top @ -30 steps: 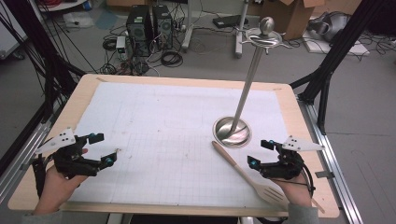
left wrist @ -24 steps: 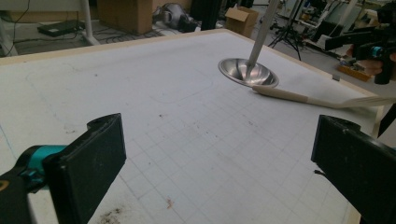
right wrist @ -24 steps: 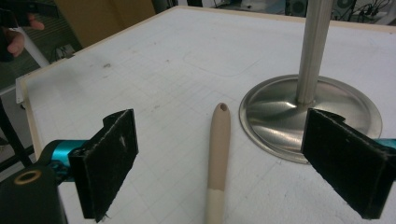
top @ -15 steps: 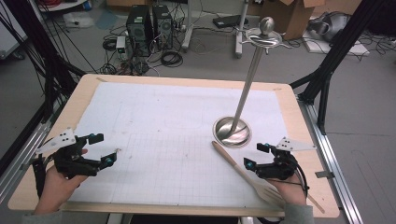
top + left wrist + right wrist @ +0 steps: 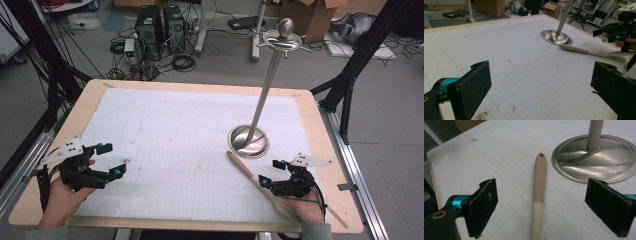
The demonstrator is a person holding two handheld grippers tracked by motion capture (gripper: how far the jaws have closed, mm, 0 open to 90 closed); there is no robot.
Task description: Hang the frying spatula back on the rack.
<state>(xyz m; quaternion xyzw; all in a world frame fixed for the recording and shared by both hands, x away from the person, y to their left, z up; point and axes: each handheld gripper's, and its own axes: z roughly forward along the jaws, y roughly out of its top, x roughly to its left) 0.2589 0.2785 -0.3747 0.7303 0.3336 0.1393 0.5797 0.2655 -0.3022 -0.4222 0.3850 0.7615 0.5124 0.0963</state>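
I am keeping right gripper (image 5: 541,207) jaws apart, wooden spatula (image 5: 538,192) handle lying between them, untouched; metal stand (image 5: 594,157) just ahead. Left gripper (image 5: 541,90) jaws also apart, holding nothing.

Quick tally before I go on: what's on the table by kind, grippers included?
Wooden spoon: 1
Metal stand with round base and upright pole: 1
Grippers: 2, left gripper and right gripper, both open
Total: 4

Left gripper (image 5: 109,160): your jaws gape wide, well left of the steel stand base (image 5: 248,141).
Right gripper (image 5: 271,172): jaws spread, just below that base.
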